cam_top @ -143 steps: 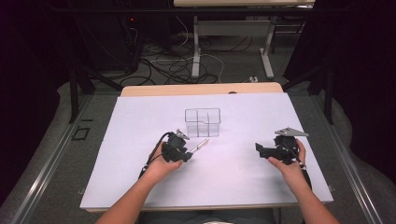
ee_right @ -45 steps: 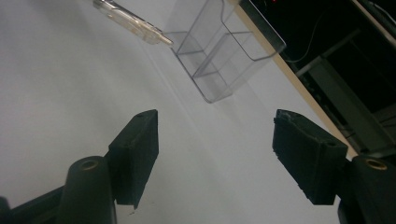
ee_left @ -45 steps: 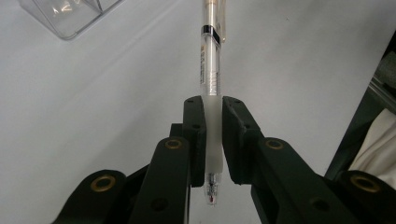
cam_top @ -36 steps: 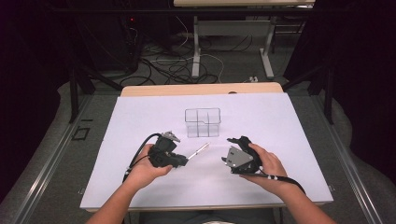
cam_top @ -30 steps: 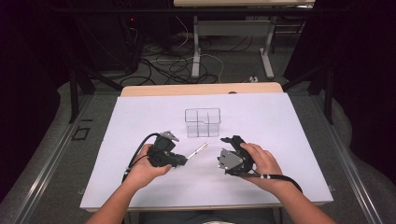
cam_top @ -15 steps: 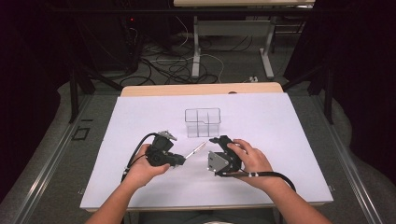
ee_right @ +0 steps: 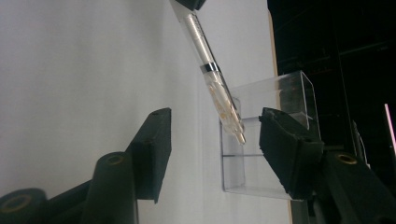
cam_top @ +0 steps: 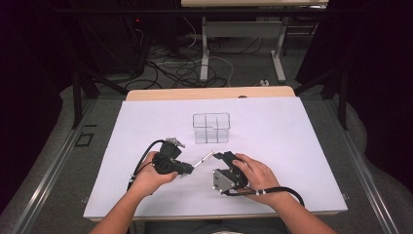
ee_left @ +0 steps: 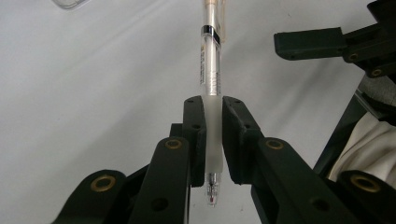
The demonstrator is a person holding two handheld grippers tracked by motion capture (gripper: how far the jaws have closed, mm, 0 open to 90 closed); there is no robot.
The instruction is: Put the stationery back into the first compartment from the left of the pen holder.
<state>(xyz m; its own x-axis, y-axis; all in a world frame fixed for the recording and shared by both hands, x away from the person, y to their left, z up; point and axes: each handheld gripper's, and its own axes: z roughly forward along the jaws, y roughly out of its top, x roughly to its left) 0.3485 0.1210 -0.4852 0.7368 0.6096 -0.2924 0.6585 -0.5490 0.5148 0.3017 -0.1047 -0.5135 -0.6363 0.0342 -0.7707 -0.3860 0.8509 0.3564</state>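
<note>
A clear pen (cam_top: 203, 158) points up and to the right over the white sheet, toward a clear divided box (cam_top: 211, 127). My left gripper (cam_top: 187, 168) is shut on its grip end; in the left gripper view both pads press the pen (ee_left: 208, 60), with the tip toward the camera. My right gripper (cam_top: 221, 157) sits at the pen's far end. In the right gripper view that end (ee_right: 229, 116) lies between the jaws of the right gripper (ee_right: 212, 126), touching neither pad. Those jaws have just been closing. The box (ee_right: 275, 140) stands behind.
A white sheet (cam_top: 292, 136) covers the wooden table (cam_top: 209, 92). Black cables trail from both grippers toward the near edge. Cables and desk legs lie on the floor beyond the table.
My right hand has moved left and slightly down until its jaws straddle the pen's free end, and the jaws have narrowed. The left hand and pen have stayed put.
</note>
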